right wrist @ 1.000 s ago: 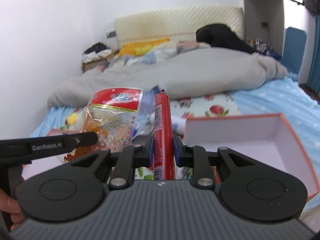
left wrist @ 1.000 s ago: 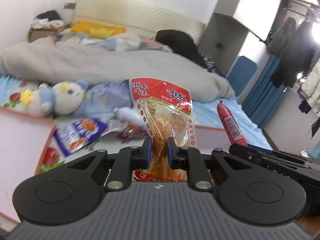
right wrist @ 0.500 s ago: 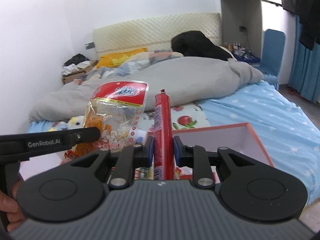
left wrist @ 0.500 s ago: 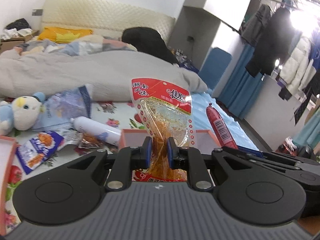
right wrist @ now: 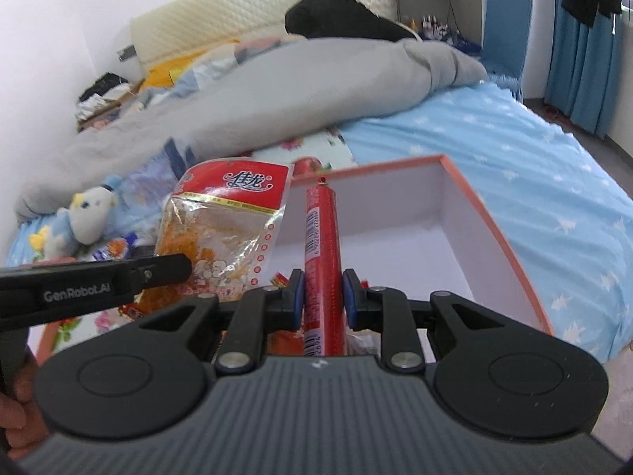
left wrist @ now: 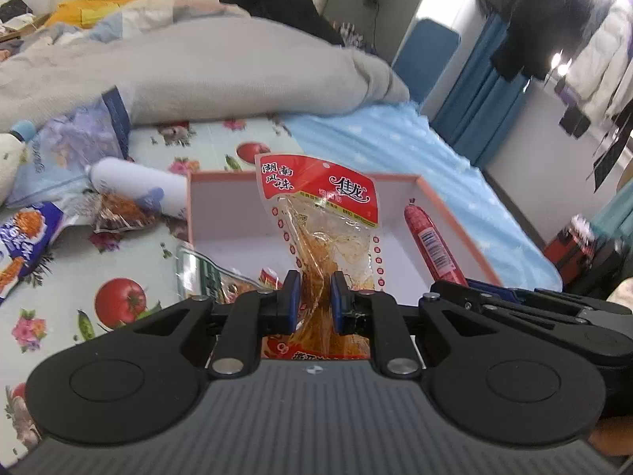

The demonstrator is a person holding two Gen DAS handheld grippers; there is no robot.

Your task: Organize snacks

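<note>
Left gripper [left wrist: 314,297] clenched on the waist of a red-topped clear snack pouch [left wrist: 320,221], pinch narrow, pouch upright and top-heavy; likely to fold or slide out if tilted. Right gripper [right wrist: 323,297] clamped on a red sausage stick [right wrist: 321,245], smooth casing, may pivot between the pads. Both hang above the near end of the orange-edged box [right wrist: 486,217], a few packets already inside. The two grippers sit close together, so they could knock each other on release. Beyond, loose snack bags [left wrist: 23,237] and a white bottle [left wrist: 134,182] lie on the bedsheet, outside the box.
</note>
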